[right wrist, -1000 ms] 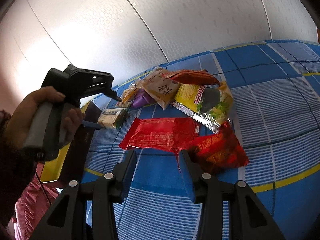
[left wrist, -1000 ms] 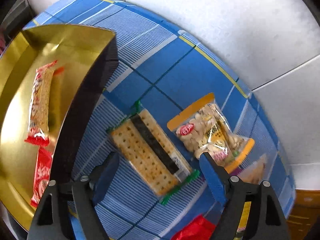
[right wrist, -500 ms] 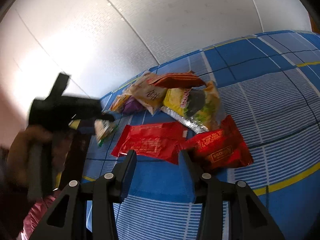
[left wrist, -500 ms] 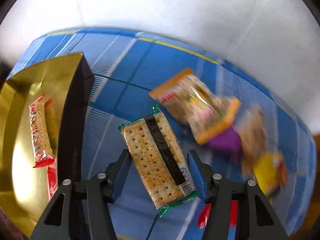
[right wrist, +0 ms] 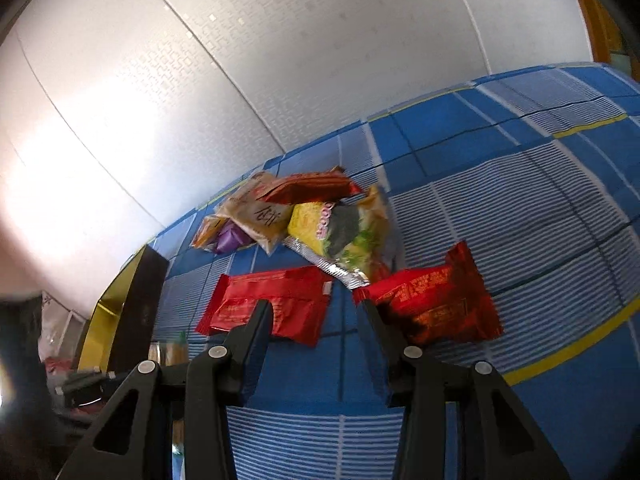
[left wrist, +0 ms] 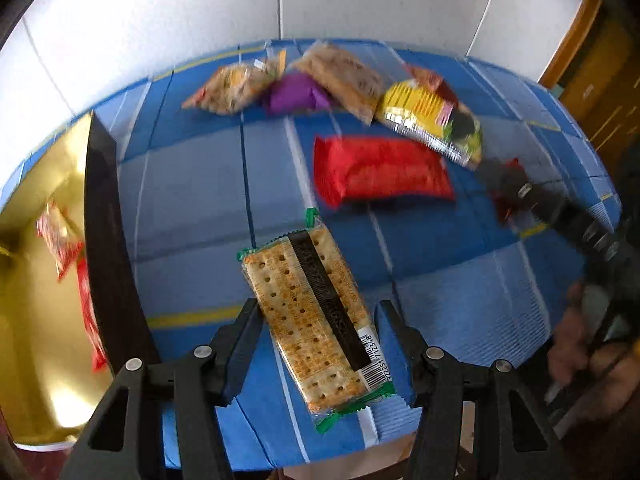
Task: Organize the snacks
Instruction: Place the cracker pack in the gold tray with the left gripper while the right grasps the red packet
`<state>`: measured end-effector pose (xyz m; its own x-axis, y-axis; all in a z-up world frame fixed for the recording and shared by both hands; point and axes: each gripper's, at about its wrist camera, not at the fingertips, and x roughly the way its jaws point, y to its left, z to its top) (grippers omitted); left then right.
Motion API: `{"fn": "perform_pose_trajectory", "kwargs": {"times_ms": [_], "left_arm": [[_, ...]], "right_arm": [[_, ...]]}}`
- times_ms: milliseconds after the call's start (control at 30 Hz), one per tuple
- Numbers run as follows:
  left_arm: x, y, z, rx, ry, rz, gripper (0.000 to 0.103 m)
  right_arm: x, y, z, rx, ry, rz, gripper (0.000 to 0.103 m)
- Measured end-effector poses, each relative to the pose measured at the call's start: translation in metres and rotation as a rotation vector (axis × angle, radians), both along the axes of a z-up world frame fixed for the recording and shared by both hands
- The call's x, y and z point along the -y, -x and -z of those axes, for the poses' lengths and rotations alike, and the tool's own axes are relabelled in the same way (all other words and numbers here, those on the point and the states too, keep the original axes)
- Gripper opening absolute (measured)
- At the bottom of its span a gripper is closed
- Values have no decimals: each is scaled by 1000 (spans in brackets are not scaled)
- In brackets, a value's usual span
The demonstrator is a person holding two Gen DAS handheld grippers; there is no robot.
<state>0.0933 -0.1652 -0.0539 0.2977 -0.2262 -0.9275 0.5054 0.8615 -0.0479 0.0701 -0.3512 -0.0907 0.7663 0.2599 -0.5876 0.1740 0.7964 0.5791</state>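
Left wrist view: cracker packet [left wrist: 316, 322] lies lengthwise between the two fingers of the left tongs [left wrist: 318, 344], tilted, its green crimped end nearest the camera.
Left tongs state: jaws stand against the packet's two long sides, clenched on the cracker packet; whether it is lifted off the cloth I cannot tell.
Cracker packet look: clear wrap, pale dotted crackers, a dark strip down the middle, a barcode near the right finger.
Under it: blue checked cloth [left wrist: 192, 184] with white and yellow lines over the tabletop.
To the left: gold tray [left wrist: 28, 320] with a dark outer wall, just beside the packet; red-and-white wrapped bars [left wrist: 60, 236] lie inside it.
Beyond the packet: long red packet [left wrist: 380, 168] flat on the cloth, well apart from the crackers.
Far pile: nut bag [left wrist: 228, 88], purple packet [left wrist: 294, 96], tan bag [left wrist: 344, 76] and yellow bag [left wrist: 432, 120], overlapping one another near the wall.
Right wrist view: right tongs [right wrist: 314, 316] hover over the cloth, jaws part open with nothing between them, released.
Ahead of the right tongs: the long red packet off the left finger, a dark red packet [right wrist: 436, 304] just beyond the right finger; neither is touched.
Right edge of the left wrist view: a hand [left wrist: 580, 344] on the other tool's grip, blurred.
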Motion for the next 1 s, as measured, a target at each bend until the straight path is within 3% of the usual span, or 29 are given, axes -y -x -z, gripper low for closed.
{"fn": "perform_pose_trajectory", "kwargs": {"times_ms": [133,300,400,533,633,833,1000], "left_arm": [[-12,-3,11,-4,67,-61,59],[-15,6,12,65,61,-68,60],[-14,9,13,89,54,-64,60],[-16,22,11,103,74,-59,60],[-20,10,16,109,82,-60,60],[-19,11,15,128,73,-61,60],[-22,13,14,151,88,-63,57]], "right_arm": [[7,13,-10,3,53,27,44],[9,15,-6,-67,101,6,44],[3,15,-12,-94,187,8,51],[6,16,-20,-102,247,22,56],[11,14,-20,-123,263,37,61],[12,-11,-9,-181,341,10,62],[6,-17,1,-169,372,1,58]]}}
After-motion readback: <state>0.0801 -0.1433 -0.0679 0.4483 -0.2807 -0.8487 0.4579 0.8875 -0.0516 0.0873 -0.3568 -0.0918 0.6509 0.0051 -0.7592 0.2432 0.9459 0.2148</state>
